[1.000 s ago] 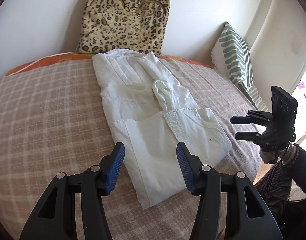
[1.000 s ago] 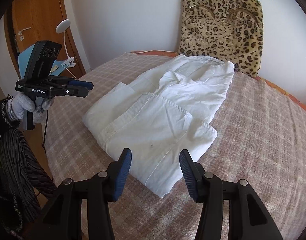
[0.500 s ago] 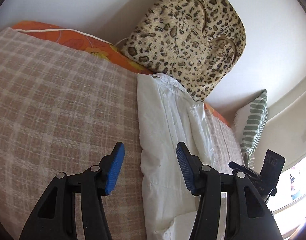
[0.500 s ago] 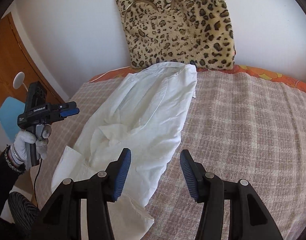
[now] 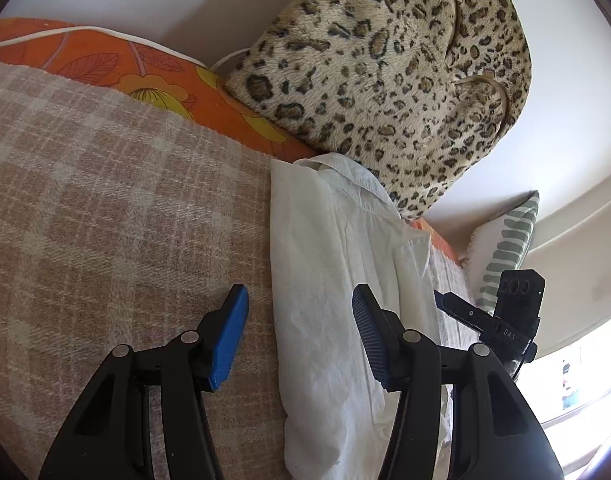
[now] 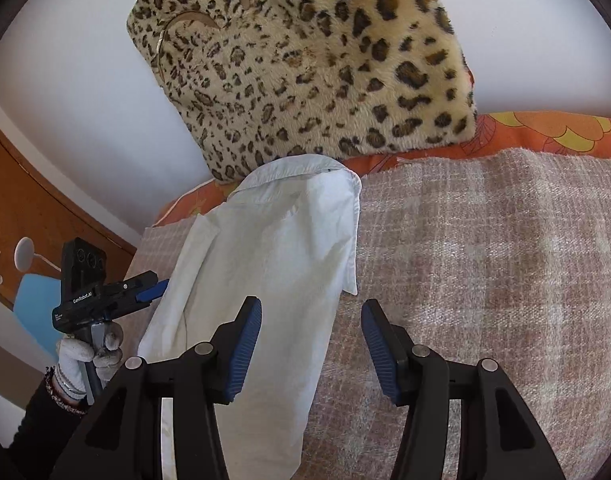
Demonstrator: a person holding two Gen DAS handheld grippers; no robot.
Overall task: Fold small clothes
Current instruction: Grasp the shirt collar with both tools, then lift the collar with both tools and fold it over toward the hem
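Note:
A white shirt (image 5: 329, 280) lies folded lengthwise on a checked beige blanket (image 5: 105, 216), collar toward the wall. My left gripper (image 5: 299, 328) is open and empty, low over the shirt's left edge, one finger over the blanket and one over the cloth. My right gripper (image 6: 311, 340) is open and empty, straddling the shirt's (image 6: 273, 264) right edge. Each gripper shows in the other's view: the right one (image 5: 501, 316) beyond the shirt, the left one (image 6: 105, 292) held in a gloved hand.
A leopard-print cushion (image 5: 397, 68) leans on the wall behind the collar, also in the right wrist view (image 6: 305, 60). An orange flowered sheet (image 5: 145, 76) edges the blanket. A green striped pillow (image 5: 505, 240) lies at the right. A wooden door (image 6: 37, 220) stands at the left.
Both grippers have moved forward from the shirt's near end toward its collar end and dropped low over its two long edges. Both stay open.

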